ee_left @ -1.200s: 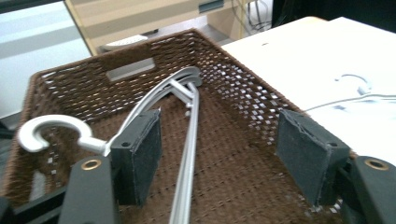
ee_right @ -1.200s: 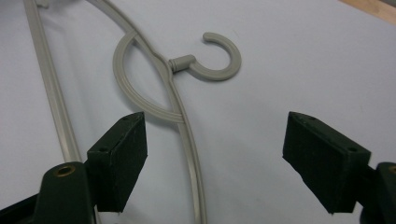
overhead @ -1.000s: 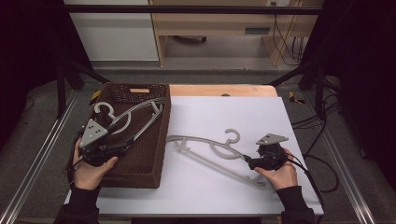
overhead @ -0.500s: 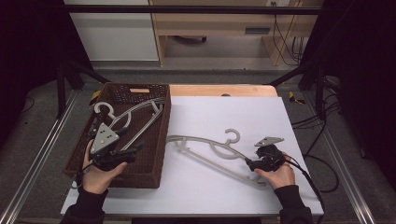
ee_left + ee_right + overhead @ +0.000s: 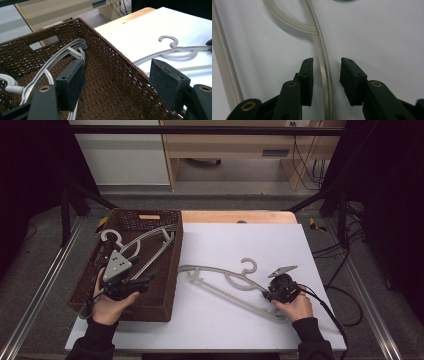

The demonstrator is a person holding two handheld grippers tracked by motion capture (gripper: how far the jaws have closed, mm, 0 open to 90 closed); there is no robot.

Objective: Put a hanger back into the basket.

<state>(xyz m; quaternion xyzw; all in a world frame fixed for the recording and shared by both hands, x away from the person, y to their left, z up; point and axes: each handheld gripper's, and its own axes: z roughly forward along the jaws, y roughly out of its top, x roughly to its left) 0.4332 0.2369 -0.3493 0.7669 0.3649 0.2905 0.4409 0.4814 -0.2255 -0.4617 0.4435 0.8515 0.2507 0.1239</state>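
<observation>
Two hangers in play | high view: one hanger (image 5: 145, 245) lies in the wicker basket (image 5: 172, 270); table hanger (image 5: 225, 282) rests at 5 o'clock from it, right gripper (image 5: 272, 295) on its arm | left gripper view: left gripper (image 5: 116, 86) released, astride basket wall | right gripper view: jaws just closing astride the arm, gap left, to lift it.

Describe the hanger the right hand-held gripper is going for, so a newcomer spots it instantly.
Start at the white table top, right of the brown woven basket. The pale grey plastic hanger lies flat there, hook pointing away from the person, one arm running between the jaws of the right hand-held gripper, which have just been closing but do not yet press it. Unlike the other hanger, it is outside the basket.
</observation>
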